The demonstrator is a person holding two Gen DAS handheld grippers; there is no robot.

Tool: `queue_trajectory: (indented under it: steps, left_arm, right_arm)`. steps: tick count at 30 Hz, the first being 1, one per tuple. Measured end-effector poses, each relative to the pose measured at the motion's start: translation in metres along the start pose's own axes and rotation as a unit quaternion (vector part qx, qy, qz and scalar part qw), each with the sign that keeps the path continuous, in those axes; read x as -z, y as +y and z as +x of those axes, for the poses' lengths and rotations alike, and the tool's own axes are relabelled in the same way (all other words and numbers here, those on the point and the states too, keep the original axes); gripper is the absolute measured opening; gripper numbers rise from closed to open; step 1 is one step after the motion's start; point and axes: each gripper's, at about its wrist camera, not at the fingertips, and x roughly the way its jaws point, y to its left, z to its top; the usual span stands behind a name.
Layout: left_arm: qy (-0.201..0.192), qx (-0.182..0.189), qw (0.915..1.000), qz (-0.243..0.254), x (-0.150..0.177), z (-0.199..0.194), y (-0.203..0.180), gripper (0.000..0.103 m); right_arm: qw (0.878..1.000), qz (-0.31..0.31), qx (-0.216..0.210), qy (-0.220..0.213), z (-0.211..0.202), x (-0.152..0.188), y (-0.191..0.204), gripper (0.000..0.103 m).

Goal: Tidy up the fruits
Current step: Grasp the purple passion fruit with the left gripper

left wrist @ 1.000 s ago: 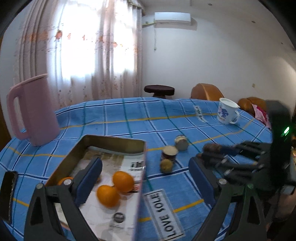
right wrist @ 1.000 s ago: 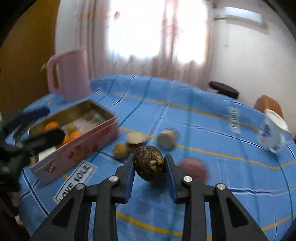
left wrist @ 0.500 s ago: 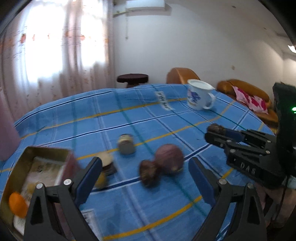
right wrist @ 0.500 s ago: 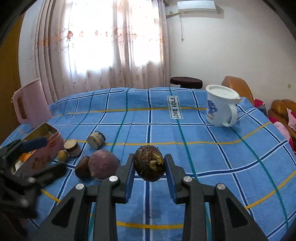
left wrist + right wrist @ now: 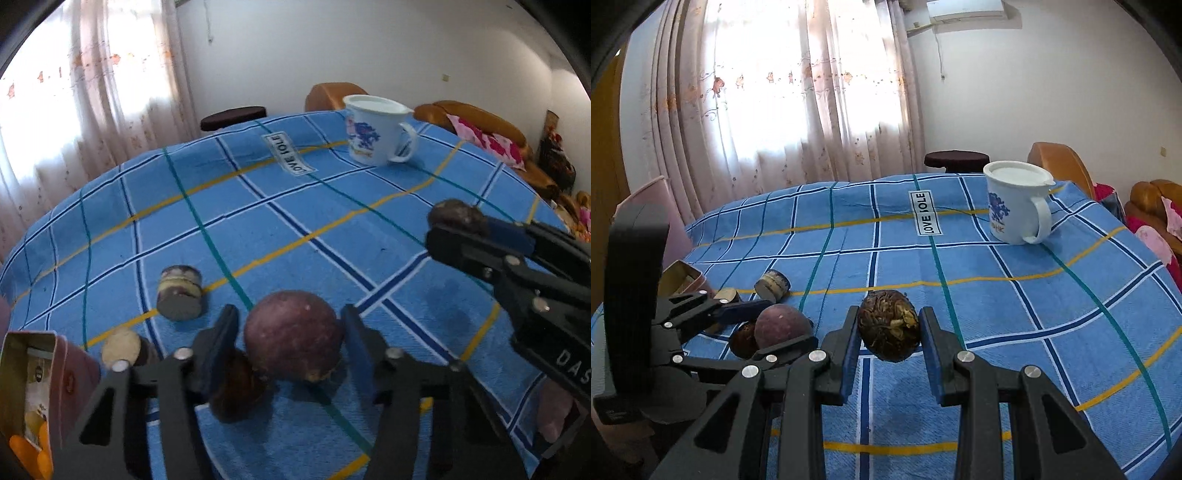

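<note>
Printed on a white cloth label (image 5: 926, 213) sewn to the blue plaid tablecloth (image 5: 1052, 295): "LOVE SOLE", seen again from the left wrist view. Lettered white on the black body of the right gripper (image 5: 888, 330) as the left camera sees it: "DAS", cut off at the frame edge. Clamped between the right gripper's blue pads: one brown wrinkled fruit (image 5: 888, 329), lifted off the cloth, with a shadow on the cloth under it. Spread wide around one round purple fruit (image 5: 293, 334): the left gripper (image 5: 290, 338), jaws not closed, pads either side with a gap showing on the left pad. Resting on the tablecloth just left of that purple fruit and touching it: one smaller dark brown fruit (image 5: 236, 387). Farther left: one small pale round fruit (image 5: 121, 347), and one short cylinder (image 5: 180, 293) lying on its side. At the left edge: one open pink tin (image 5: 59, 373) with orange fruits (image 5: 26, 446) inside, count unclear, plus a printed card with unreadable text. Far side of the table: one white mug (image 5: 1015, 203) with a blue flower print and small illegible lettering. Behind the tin: one pink pitcher (image 5: 670, 214), partly hidden.
</note>
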Motion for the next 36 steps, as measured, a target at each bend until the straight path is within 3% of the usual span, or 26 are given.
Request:
queue_trajectory:
  steps: [9,22,36]
  left_arm:
    - [-0.035,0.014,0.9989,-0.027,0.002,-0.014,0.01,0.054]
    - [-0.112,-0.009,0.9925,-0.048,0.006,-0.04,0.018,0.054]
    - [-0.17,-0.037,0.9838,-0.044,0.013,-0.062,0.013,0.054]
  right_arm:
    - [1.0,-0.005,-0.002,-0.018,-0.006,0.001,0.002,0.033]
    - [0.999,-0.019,-0.012,-0.049,-0.018,0.002,0.007,0.033]
    - [0.996,-0.034,-0.017,-0.084,-0.03,0.004,0.013,0.033]
